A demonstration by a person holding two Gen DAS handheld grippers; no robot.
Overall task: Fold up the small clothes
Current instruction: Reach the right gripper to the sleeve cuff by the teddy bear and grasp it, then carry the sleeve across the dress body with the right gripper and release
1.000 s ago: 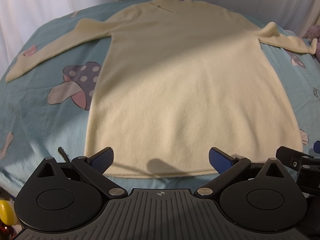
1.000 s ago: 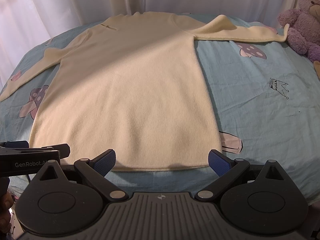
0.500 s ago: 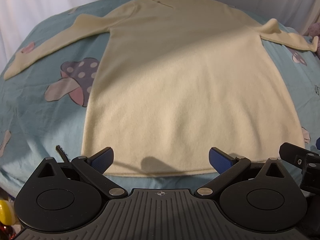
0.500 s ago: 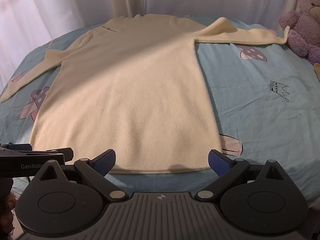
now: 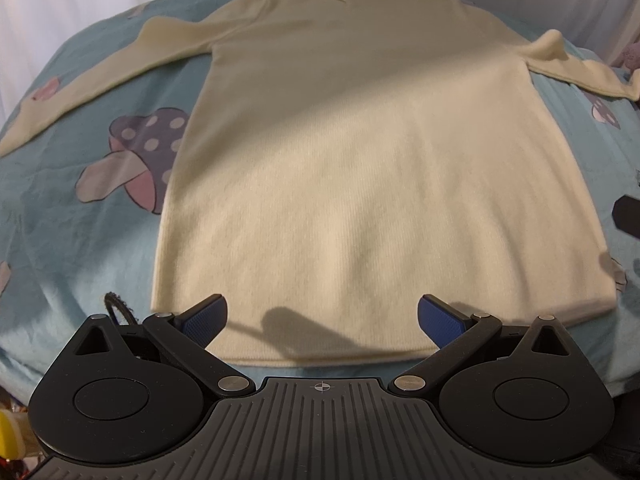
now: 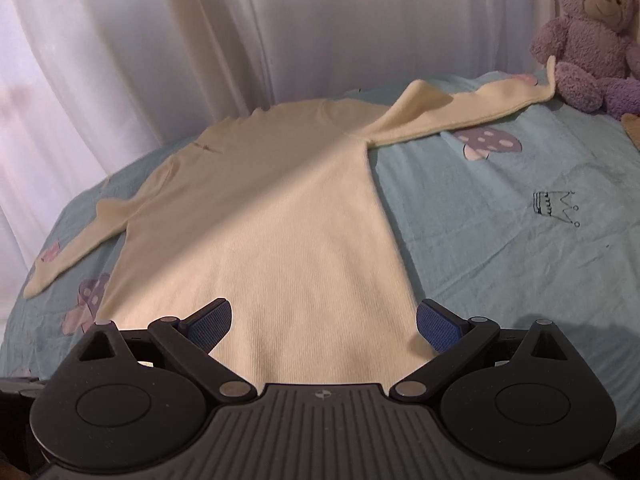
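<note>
A cream long-sleeved knit sweater [image 5: 360,168] lies flat on the bed, neck at the far end, both sleeves spread sideways. In the right wrist view the same sweater [image 6: 280,240] runs away from me, its right sleeve [image 6: 472,108] reaching towards a teddy bear. My left gripper [image 5: 322,316] is open just above the bottom hem, nothing between its blue pads. My right gripper [image 6: 324,320] is open too, hovering over the lower right part of the sweater's body; the hem is hidden below it.
The bed has a light blue sheet [image 6: 520,248] printed with mushrooms [image 5: 136,156] and a crown. A purple teddy bear [image 6: 588,36] sits at the far right. White curtains [image 6: 240,40] hang behind the bed. The other gripper's dark edge [image 5: 628,216] shows at the right.
Both grippers have moved forward over the sweater. The right one has gone farther, past the hem, and its view has tipped up towards the curtains. Jaws stayed open.
</note>
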